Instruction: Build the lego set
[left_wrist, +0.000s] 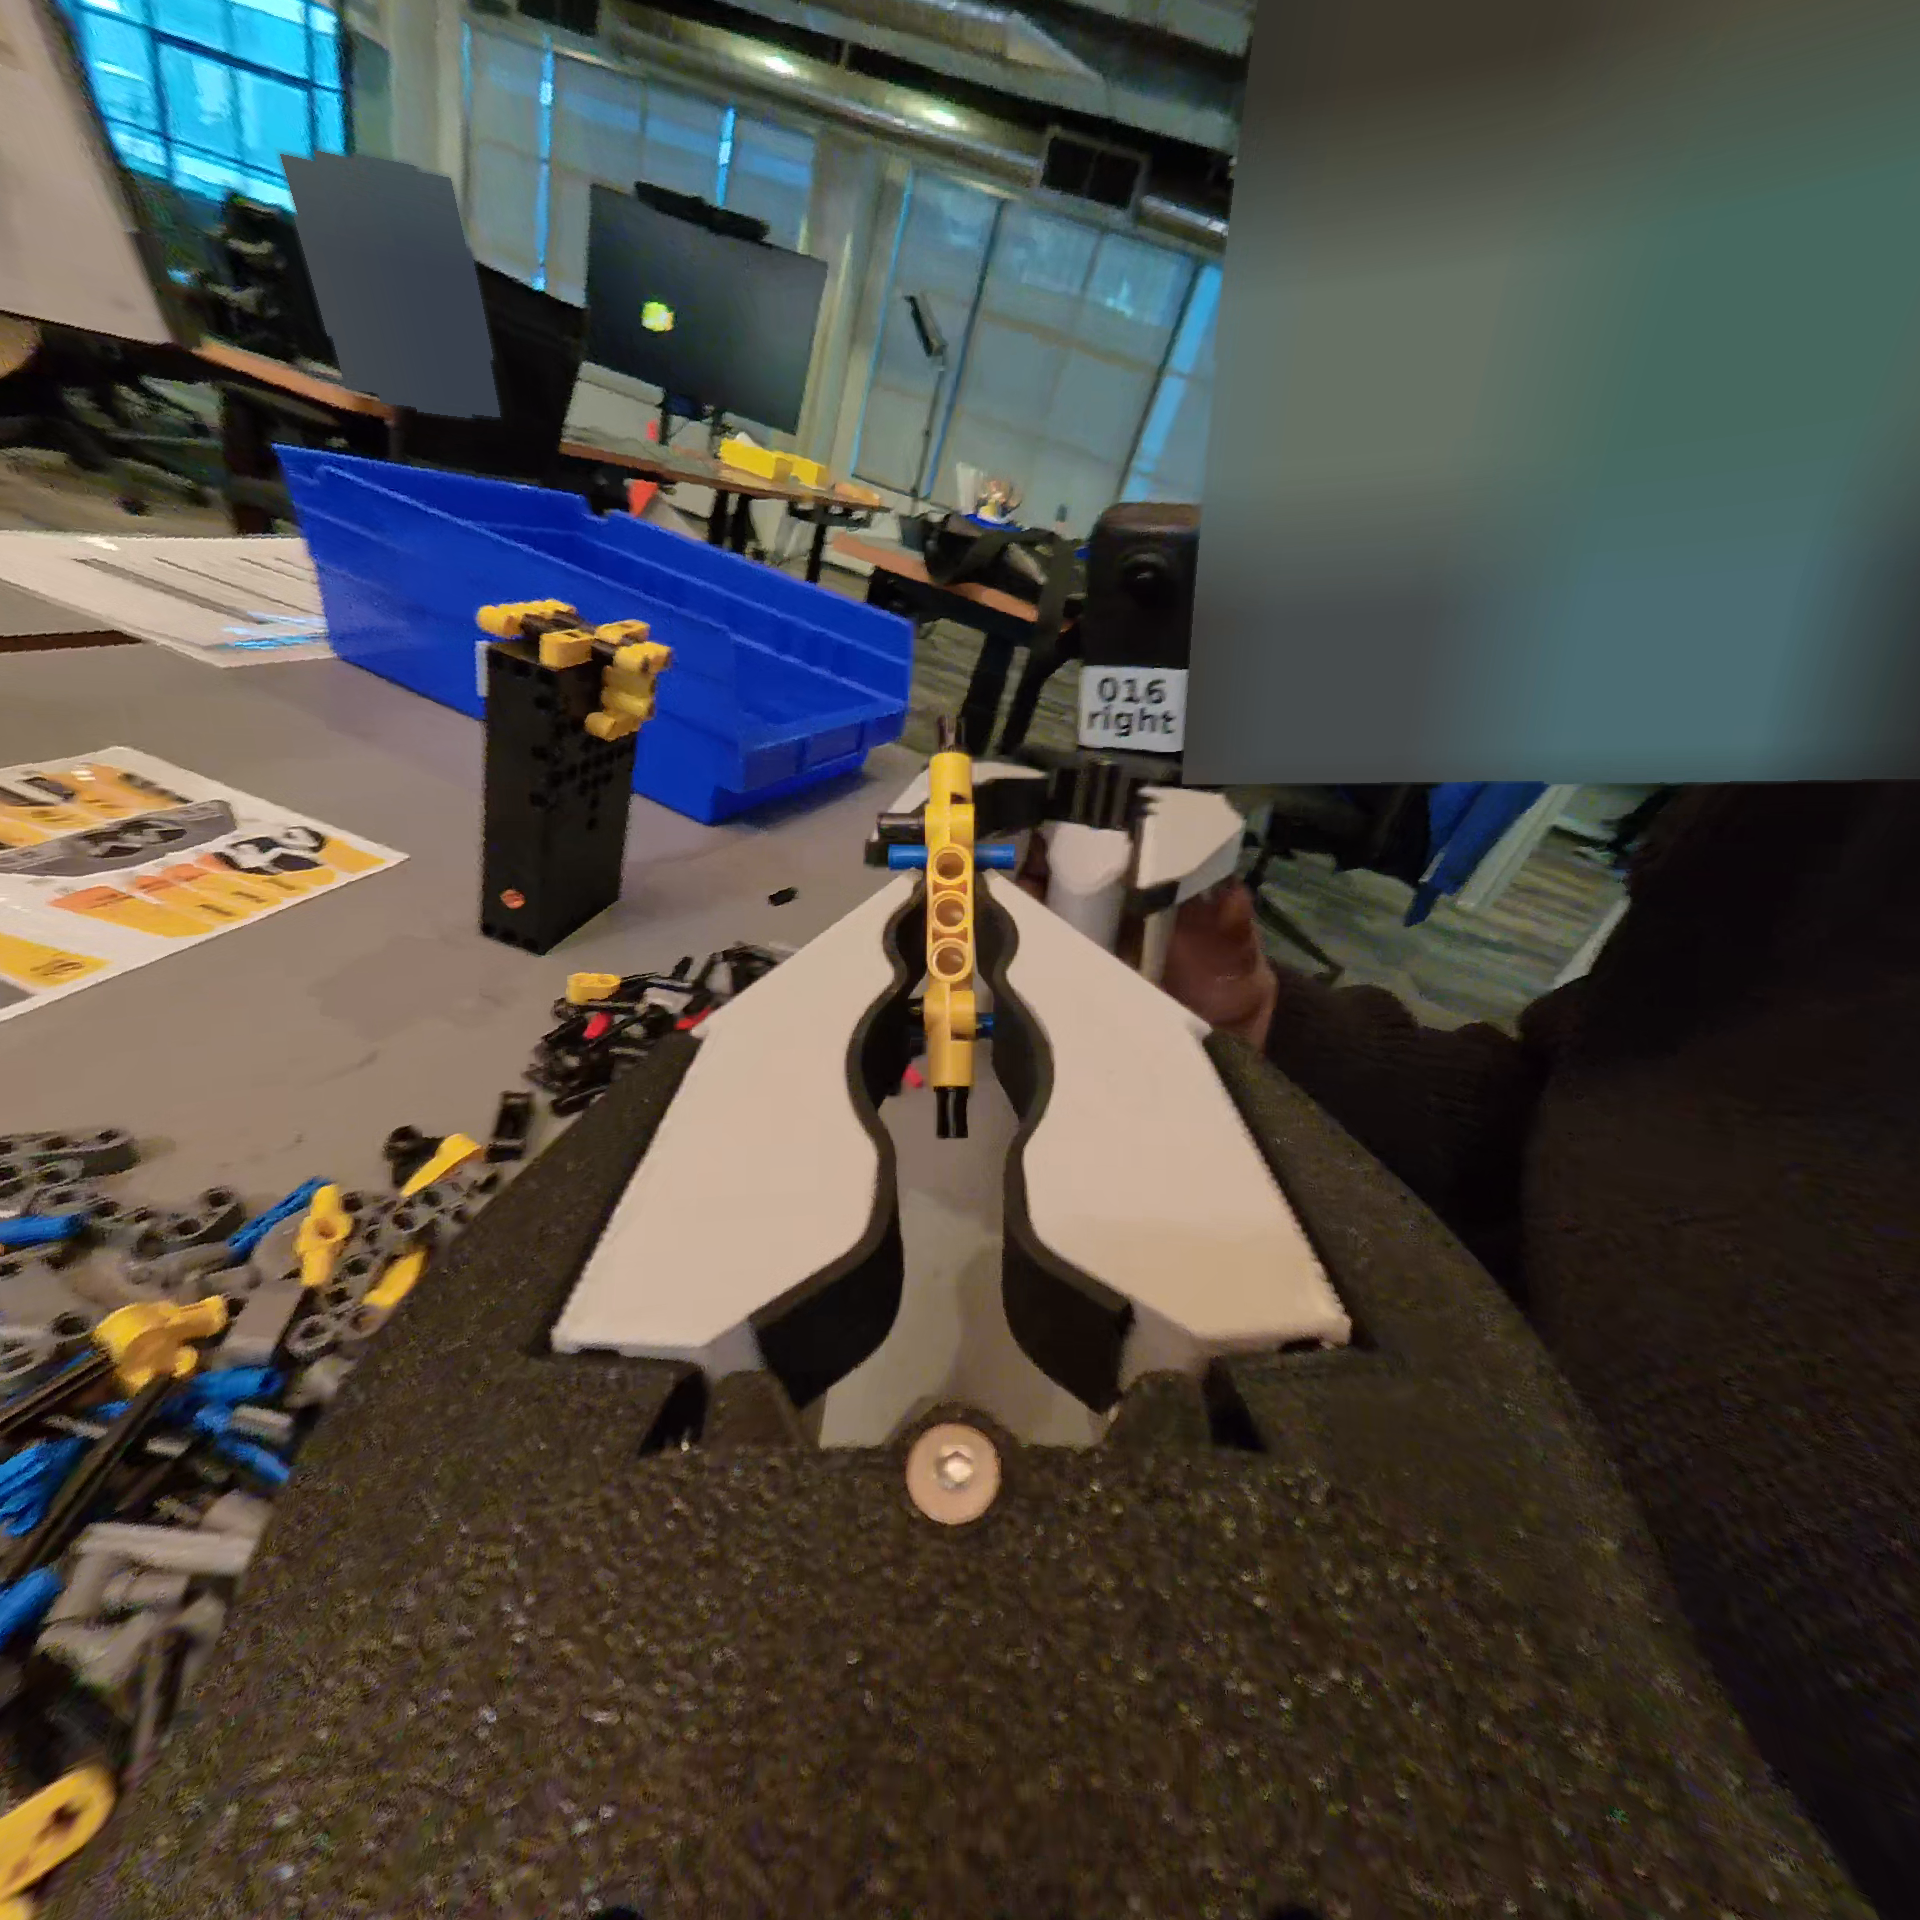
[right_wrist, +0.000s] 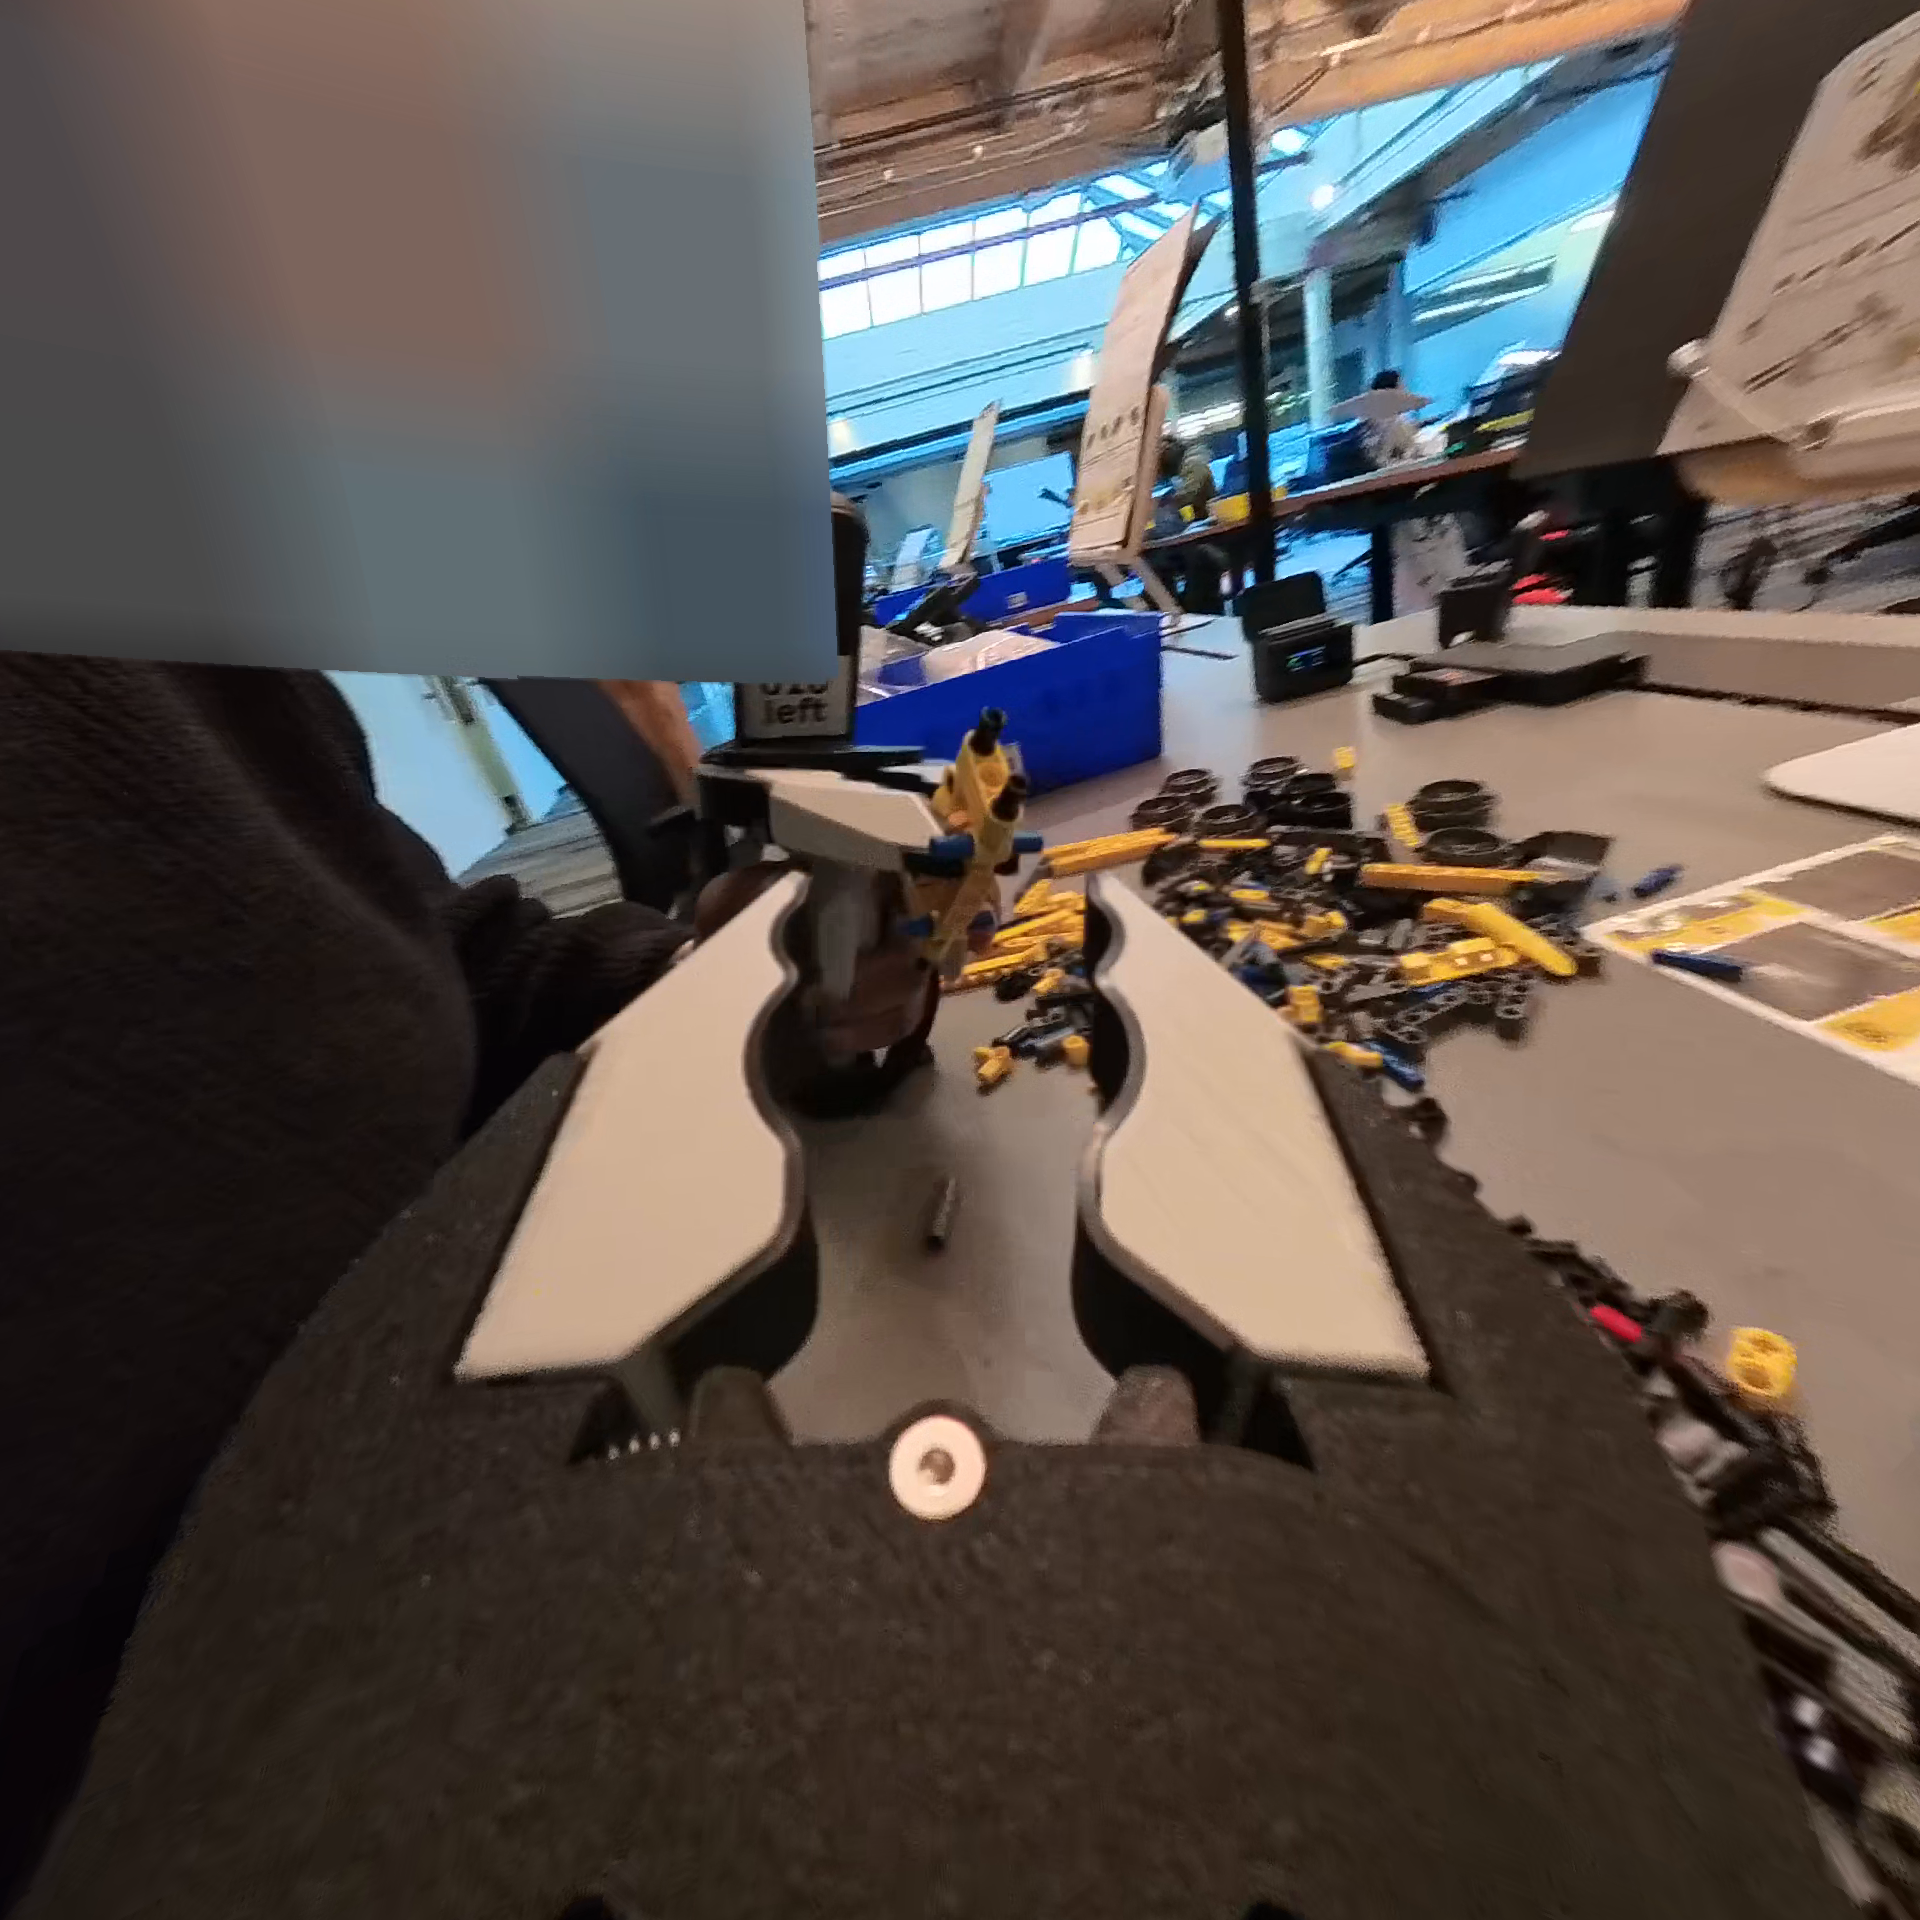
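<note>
Far to your left a printed sheet (left_wrist: 156, 862) lies flat on the grey table (left_wrist: 364, 997), with loose black, blue and yellow building pieces (left_wrist: 187, 1299) scattered in front of it. Next comes an upright black block tower (left_wrist: 556, 790) capped with yellow parts, and behind it a blue bin (left_wrist: 623, 623). At centre, your left gripper (left_wrist: 948, 914) has its tongs pressed together, pinching a yellow beam assembly (left_wrist: 948, 935) with blue pins, held upright above the table. To its right, your right gripper (right_wrist: 945, 935) has its tongs spread apart, gripping nothing. A small dark pin (right_wrist: 942, 1210) lies on the table between them.
</note>
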